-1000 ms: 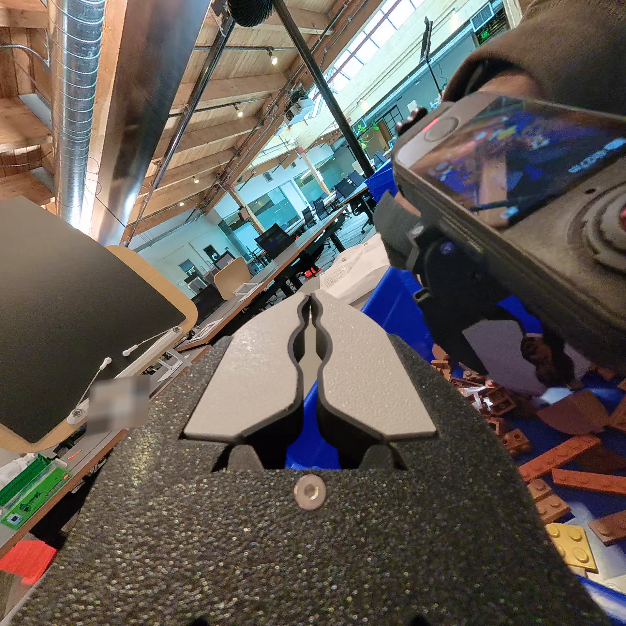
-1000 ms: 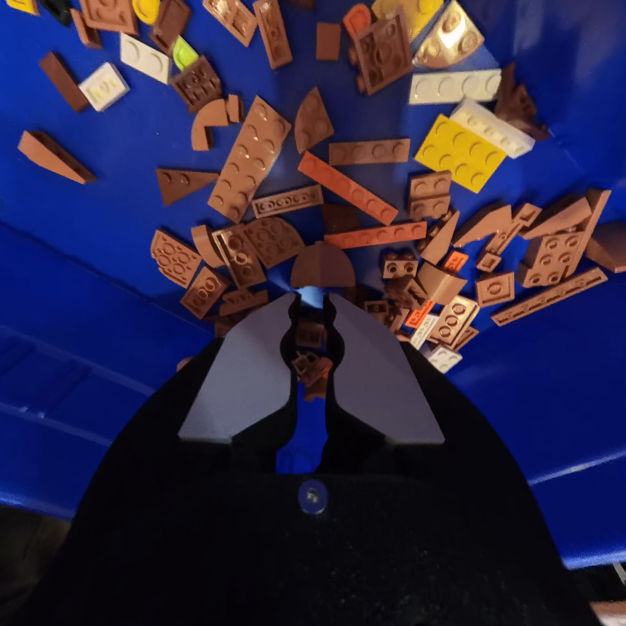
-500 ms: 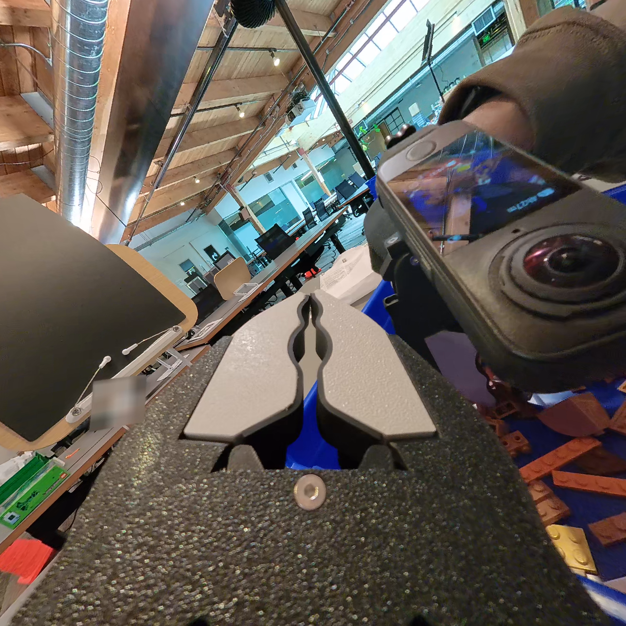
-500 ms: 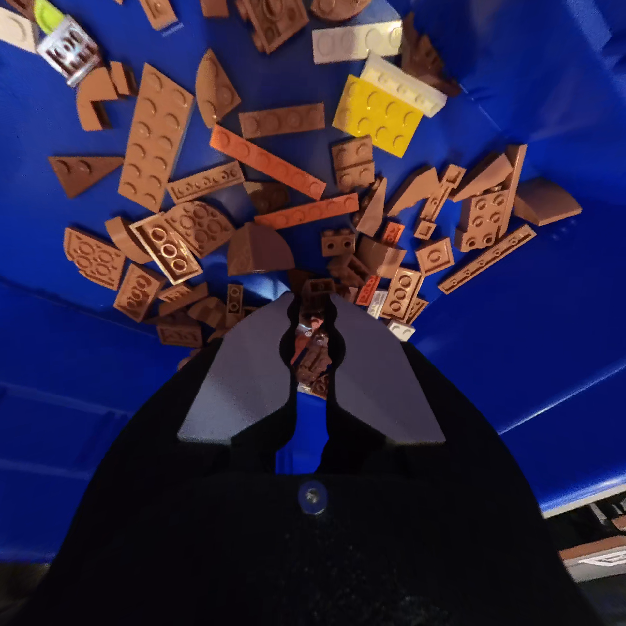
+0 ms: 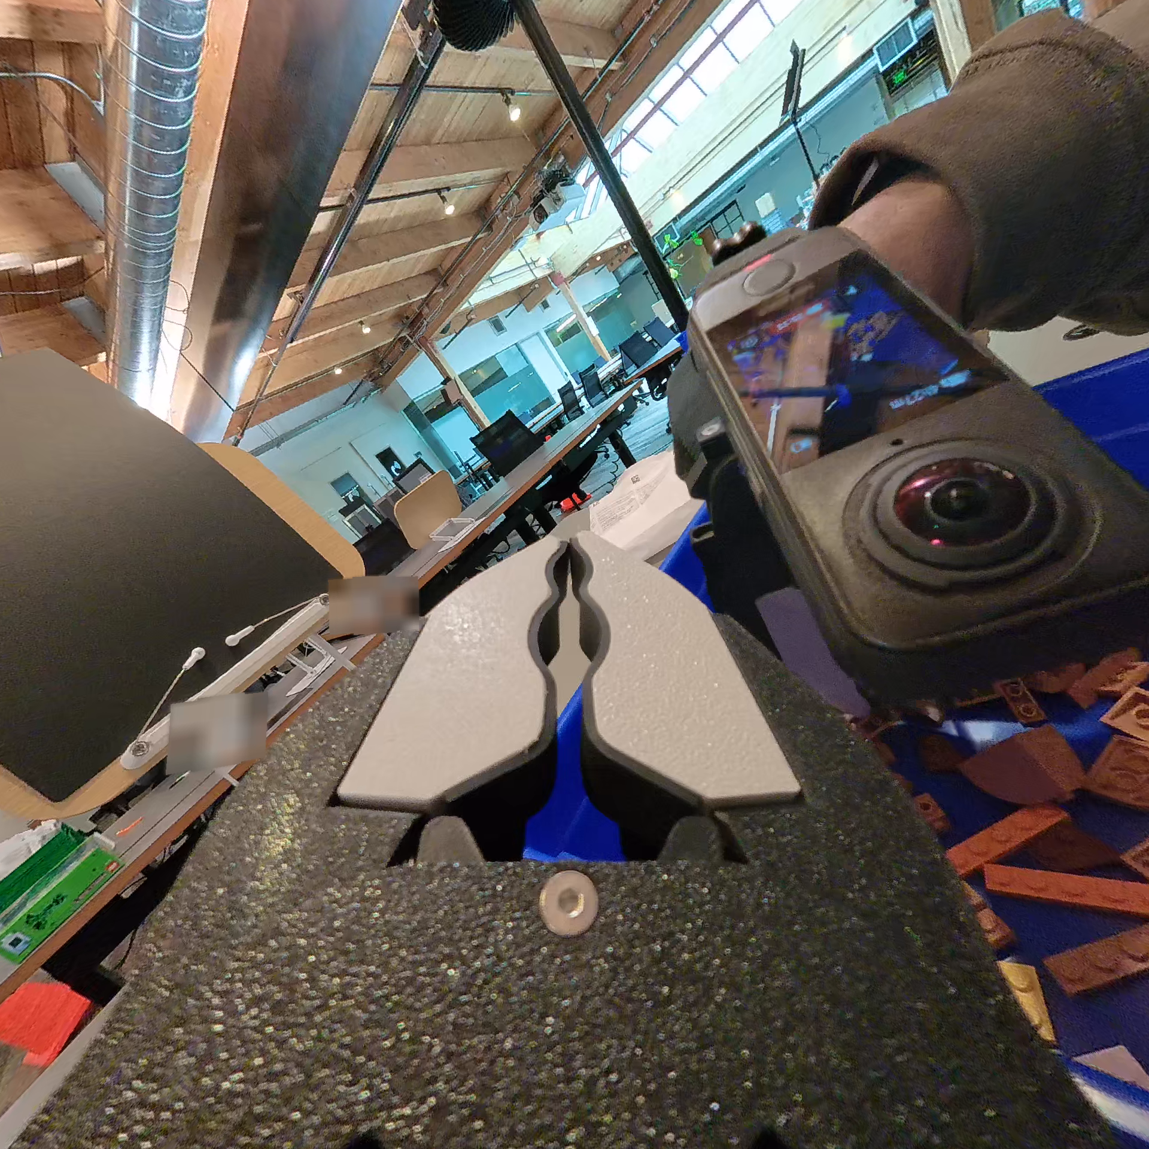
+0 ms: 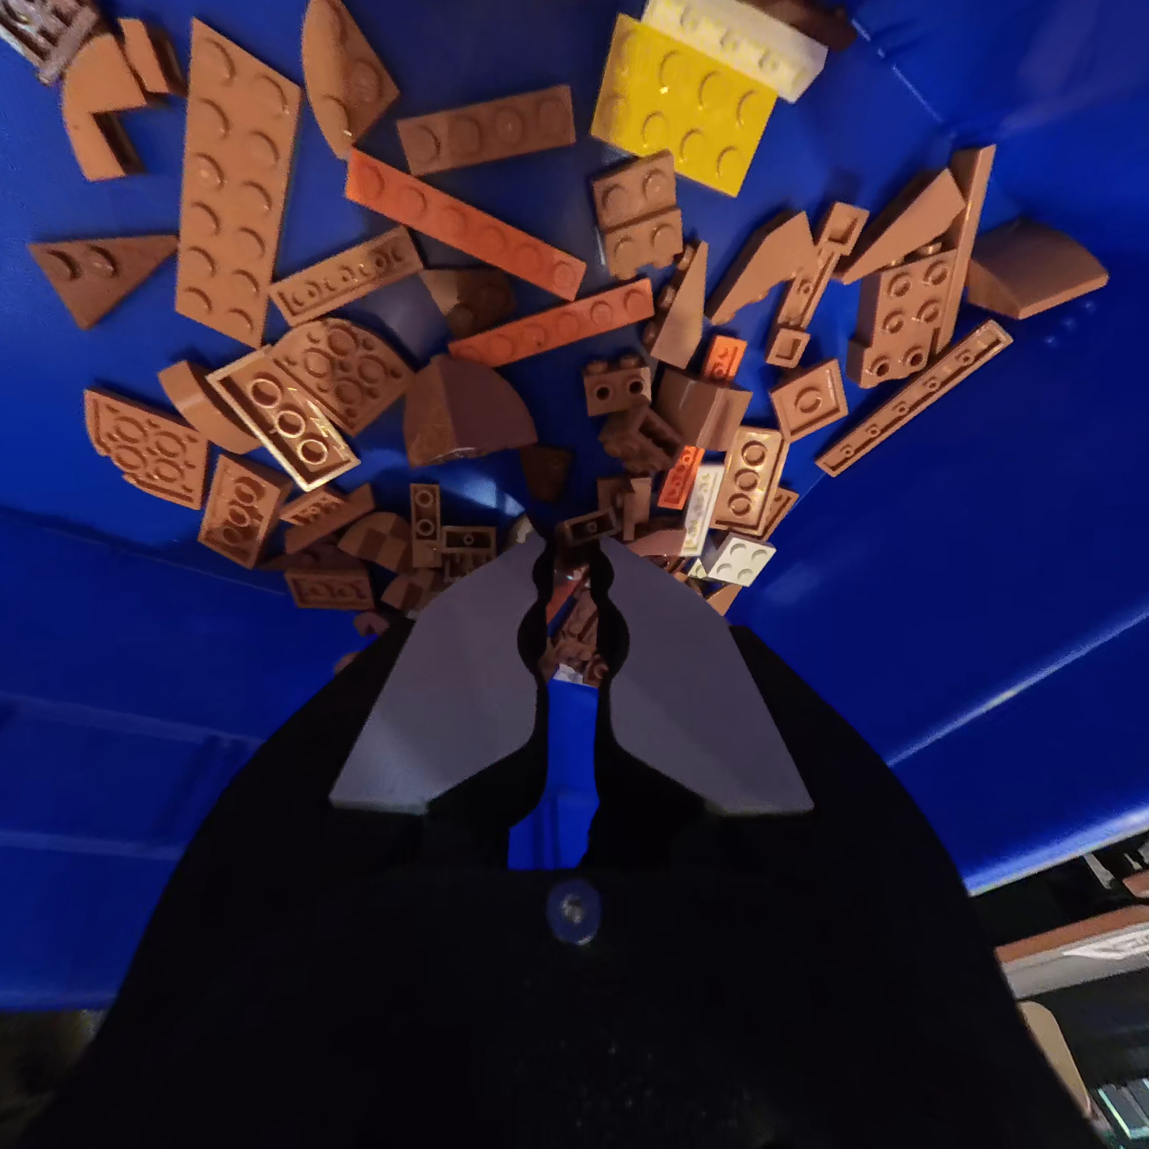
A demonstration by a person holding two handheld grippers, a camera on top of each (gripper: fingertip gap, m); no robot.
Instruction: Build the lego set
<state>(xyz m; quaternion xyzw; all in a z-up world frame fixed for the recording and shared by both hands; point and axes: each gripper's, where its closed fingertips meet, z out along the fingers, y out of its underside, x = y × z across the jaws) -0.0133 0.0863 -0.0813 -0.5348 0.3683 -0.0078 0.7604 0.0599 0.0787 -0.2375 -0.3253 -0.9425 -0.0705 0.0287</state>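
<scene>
A blue bin holds a pile of loose lego pieces, mostly brown. Among them are a brown dome piece, a long brown plate, orange strips, a yellow plate and a small white brick. My right gripper is low in the bin, its tips among small brown pieces. Its jaws stand a narrow gap apart with nothing clearly clamped. My left gripper is shut and empty, held over the bin's rim and pointing away from the pile.
In the left wrist view the right gripper's camera and a hand in a brown sleeve fill the right side. A black-backed chair, green boxes and white paper are beyond the bin. My right fingertips sit around 15 centimeters from my left ones. The small white brick lies some 5 centimeters from my right tips, 15 centimeters from my left tips. The right tips stand about 10 centimeters off the yellow plate.
My right gripper has come closer to the pile and shifted toward the small pieces by the near wall. Its jaw gap is unchanged. My left gripper has stayed still.
</scene>
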